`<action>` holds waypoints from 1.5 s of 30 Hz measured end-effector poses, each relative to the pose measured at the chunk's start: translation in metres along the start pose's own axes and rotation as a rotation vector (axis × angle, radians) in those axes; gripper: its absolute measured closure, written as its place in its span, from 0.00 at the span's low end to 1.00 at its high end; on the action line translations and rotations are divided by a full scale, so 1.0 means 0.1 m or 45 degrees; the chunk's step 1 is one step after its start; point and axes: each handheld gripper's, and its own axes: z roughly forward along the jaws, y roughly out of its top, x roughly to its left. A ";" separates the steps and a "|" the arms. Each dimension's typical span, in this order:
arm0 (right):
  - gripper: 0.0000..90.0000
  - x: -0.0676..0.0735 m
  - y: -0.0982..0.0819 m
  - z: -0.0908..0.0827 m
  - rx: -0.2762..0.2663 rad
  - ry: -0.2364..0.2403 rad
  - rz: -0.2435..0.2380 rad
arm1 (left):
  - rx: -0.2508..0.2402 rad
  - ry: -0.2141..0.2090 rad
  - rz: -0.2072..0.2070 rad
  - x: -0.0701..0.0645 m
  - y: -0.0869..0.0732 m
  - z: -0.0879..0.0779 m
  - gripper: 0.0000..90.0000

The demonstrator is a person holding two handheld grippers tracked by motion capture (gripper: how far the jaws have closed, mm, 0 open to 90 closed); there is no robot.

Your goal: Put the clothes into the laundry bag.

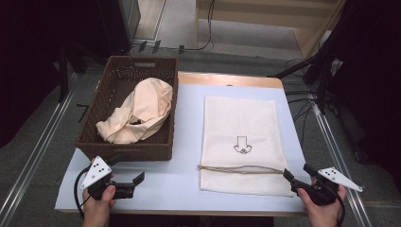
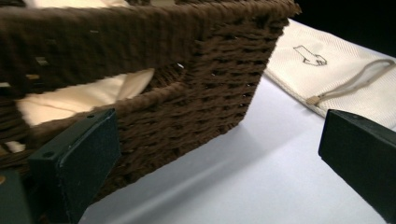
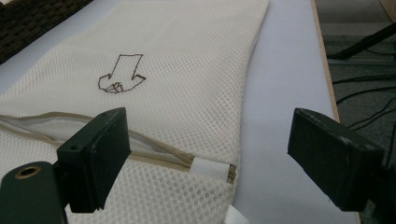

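A cream mesh bag (image 1: 239, 137) lies flat on the table's right half, with a brown arrow mark (image 1: 241, 144) and a tan zipper (image 1: 241, 169) running across near its front end. In a brown wicker basket (image 1: 104, 111) at the left lies a crumpled cream cloth (image 1: 142, 111). My right gripper (image 1: 299, 172) is open just off the bag's front right corner, and its jaws straddle that corner and the zipper's end (image 3: 210, 168) without touching. My left gripper (image 1: 127, 169) stands open in front of the basket, with nothing between its jaws. The basket's near corner (image 2: 196, 93) and the bag (image 2: 327, 65) show beyond it.
The table (image 1: 184, 184) has a pale blue-white top with a wooden rim at the back. Cables and dark stand legs (image 1: 317, 75) lie on the floor at the right. Metal floor rails (image 1: 33, 156) run along the left side.
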 end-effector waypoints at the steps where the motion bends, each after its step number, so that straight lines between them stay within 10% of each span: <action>1: 0.15 0.00 0.01 0.00 -0.002 0.000 -0.006 | 0.003 -0.007 -0.006 -0.01 0.00 0.02 0.00; 8: 0.27 0.11 0.04 0.03 0.004 -0.007 -0.016 | 0.002 -0.047 0.007 -0.18 0.05 0.13 0.13; 14: 0.46 0.30 0.04 0.05 0.003 0.032 -0.063 | 0.009 -0.160 -0.017 -0.40 0.09 0.29 0.43; 22: 0.68 0.51 0.05 0.16 0.005 0.141 -0.106 | 0.185 -0.305 0.024 -0.71 0.10 0.67 0.93; 32: 0.36 0.77 0.05 0.49 0.143 0.158 -0.218 | 0.330 -0.438 0.086 -1.18 0.16 1.22 1.00; 45: 0.27 0.78 0.08 0.77 0.354 0.056 -0.347 | 0.467 -0.439 0.097 -1.25 0.10 1.39 1.00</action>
